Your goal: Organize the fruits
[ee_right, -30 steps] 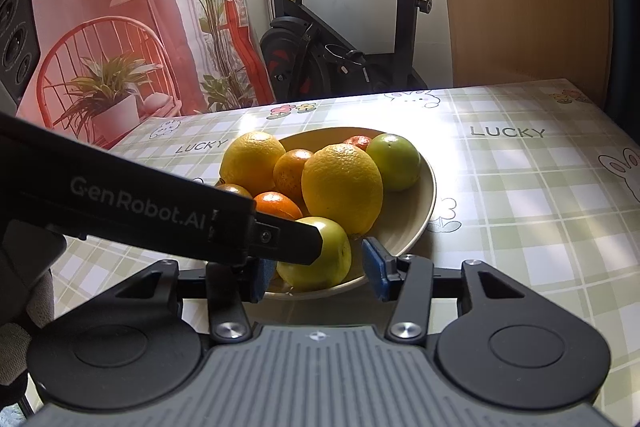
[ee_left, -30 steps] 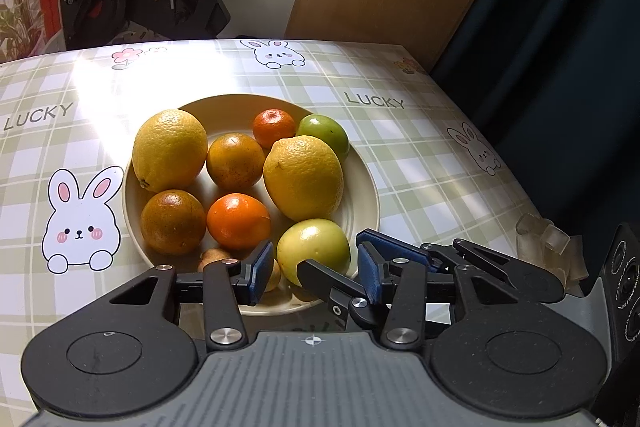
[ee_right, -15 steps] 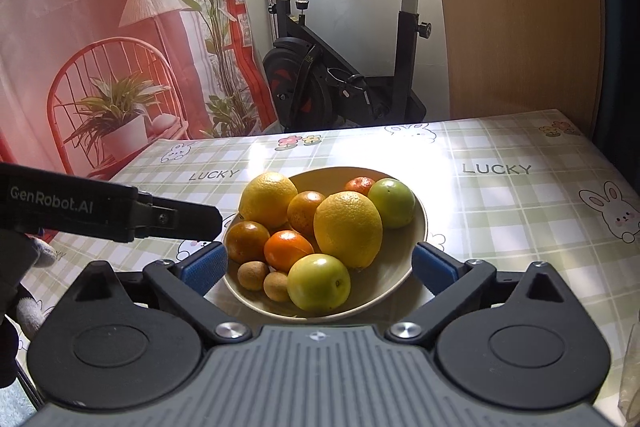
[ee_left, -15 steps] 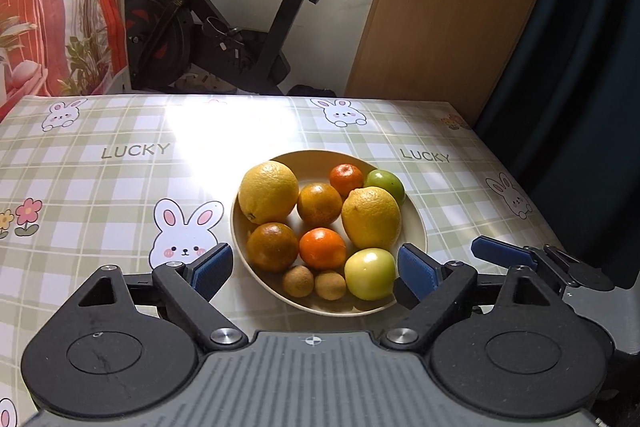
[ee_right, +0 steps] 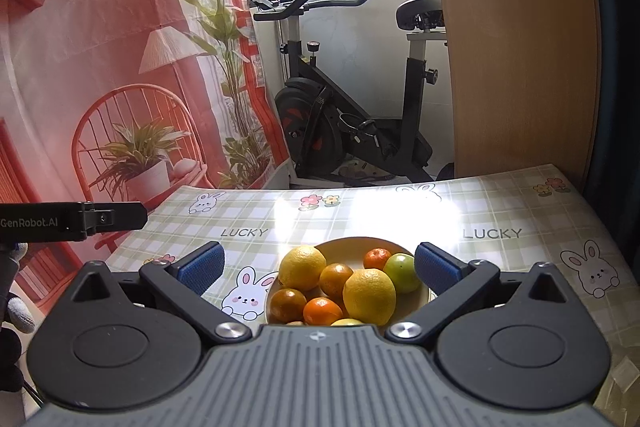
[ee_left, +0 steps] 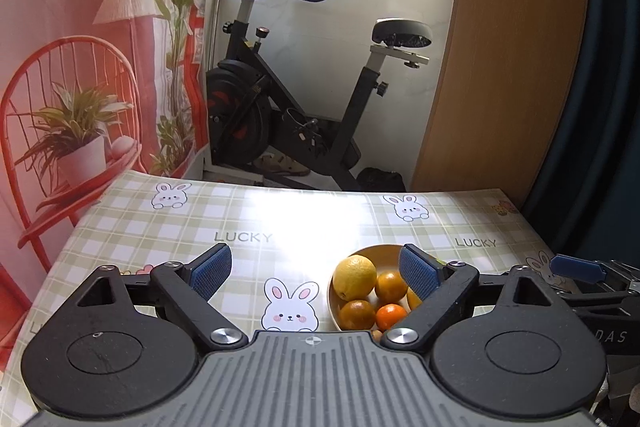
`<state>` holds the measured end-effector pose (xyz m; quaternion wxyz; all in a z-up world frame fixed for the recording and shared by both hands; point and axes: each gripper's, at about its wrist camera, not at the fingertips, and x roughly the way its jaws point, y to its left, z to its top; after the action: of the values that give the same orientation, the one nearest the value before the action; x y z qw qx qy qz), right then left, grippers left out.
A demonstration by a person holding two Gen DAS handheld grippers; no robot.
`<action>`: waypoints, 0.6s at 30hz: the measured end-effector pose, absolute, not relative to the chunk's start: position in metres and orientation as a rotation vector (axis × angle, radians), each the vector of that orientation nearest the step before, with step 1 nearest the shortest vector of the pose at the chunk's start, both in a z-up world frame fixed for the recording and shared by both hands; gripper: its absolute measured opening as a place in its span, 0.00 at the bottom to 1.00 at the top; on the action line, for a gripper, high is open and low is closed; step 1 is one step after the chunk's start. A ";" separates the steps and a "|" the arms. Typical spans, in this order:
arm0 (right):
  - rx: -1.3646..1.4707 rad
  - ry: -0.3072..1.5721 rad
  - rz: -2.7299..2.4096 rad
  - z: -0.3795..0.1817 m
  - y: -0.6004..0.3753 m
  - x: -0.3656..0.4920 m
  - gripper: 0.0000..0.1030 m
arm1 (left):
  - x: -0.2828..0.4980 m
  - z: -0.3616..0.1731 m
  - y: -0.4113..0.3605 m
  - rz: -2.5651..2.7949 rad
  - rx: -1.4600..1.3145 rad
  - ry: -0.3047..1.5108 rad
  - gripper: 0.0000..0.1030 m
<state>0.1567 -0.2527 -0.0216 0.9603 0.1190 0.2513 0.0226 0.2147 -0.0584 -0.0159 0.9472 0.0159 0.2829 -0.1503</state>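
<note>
A cream plate [ee_right: 406, 249] on the checked tablecloth holds two yellow lemons [ee_right: 369, 296], several oranges [ee_right: 335, 279] and a green fruit [ee_right: 402, 271]. In the left wrist view the plate [ee_left: 380, 253] sits low right, partly behind my right finger, with a lemon [ee_left: 354, 277] and oranges [ee_left: 357, 314] showing. My left gripper [ee_left: 314, 271] is open and empty, above and short of the plate. Also open and empty, my right gripper [ee_right: 318, 265] hangs just before the plate. The right gripper's blue tip [ee_left: 576, 268] shows at the far right.
The tablecloth [ee_left: 248, 223] has rabbit prints and "LUCKY" lettering. An exercise bike [ee_left: 304, 123] stands beyond the table's far edge, beside a wooden panel [ee_left: 504, 67]. A red printed backdrop [ee_right: 100, 87] hangs at left. The left gripper's body [ee_right: 72, 221] juts in at left.
Both grippers have opened wide and pulled back and up from the plate. The fruits now look smaller and lower in both views; the plate's fruits have not moved.
</note>
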 end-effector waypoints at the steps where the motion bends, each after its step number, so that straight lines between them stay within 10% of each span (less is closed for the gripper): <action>1: 0.239 0.507 0.048 -0.018 -0.251 0.156 1.00 | 0.213 -0.011 -0.058 -0.302 0.031 0.563 0.90; 18: 0.231 0.474 0.093 0.003 -0.238 0.152 1.00 | 0.197 0.014 -0.055 -0.237 0.041 0.475 0.92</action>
<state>0.1519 -0.2377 0.0033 0.9644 0.1140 0.2342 0.0460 0.1972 -0.0555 0.0135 0.9648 0.0202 0.2347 -0.1169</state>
